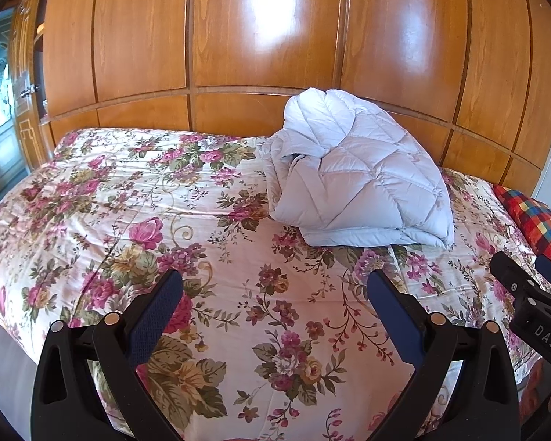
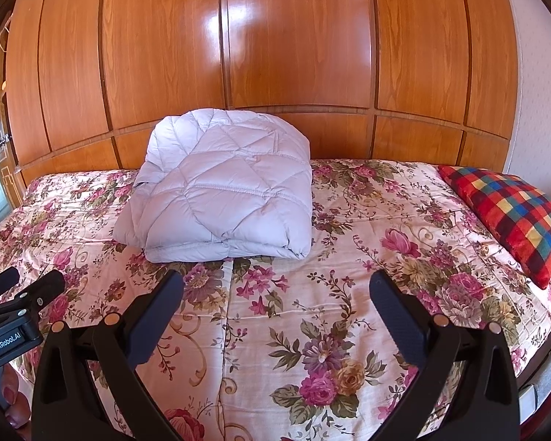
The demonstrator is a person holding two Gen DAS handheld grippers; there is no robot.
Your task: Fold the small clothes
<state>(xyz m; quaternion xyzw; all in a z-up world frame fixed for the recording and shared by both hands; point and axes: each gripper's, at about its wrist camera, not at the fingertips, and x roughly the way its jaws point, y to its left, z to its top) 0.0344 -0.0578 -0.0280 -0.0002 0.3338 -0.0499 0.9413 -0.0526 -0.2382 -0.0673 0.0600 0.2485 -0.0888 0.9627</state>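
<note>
A pale lilac quilted padded garment (image 1: 356, 180) lies folded in a thick bundle on the floral bedspread (image 1: 136, 198), near the wooden headboard wall. It also shows in the right wrist view (image 2: 224, 191). My left gripper (image 1: 275, 286) is open and empty, held above the bedspread short of the bundle. My right gripper (image 2: 275, 290) is open and empty too, also short of the bundle. The right gripper shows at the right edge of the left wrist view (image 1: 525, 290); the left gripper shows at the left edge of the right wrist view (image 2: 22, 294).
A glossy wooden panelled wall (image 2: 297, 55) stands behind the bed. A red checked cushion (image 2: 514, 213) lies at the bed's right side, also in the left wrist view (image 1: 536, 217). A wooden cabinet with a glass door (image 1: 3, 110) stands at the left.
</note>
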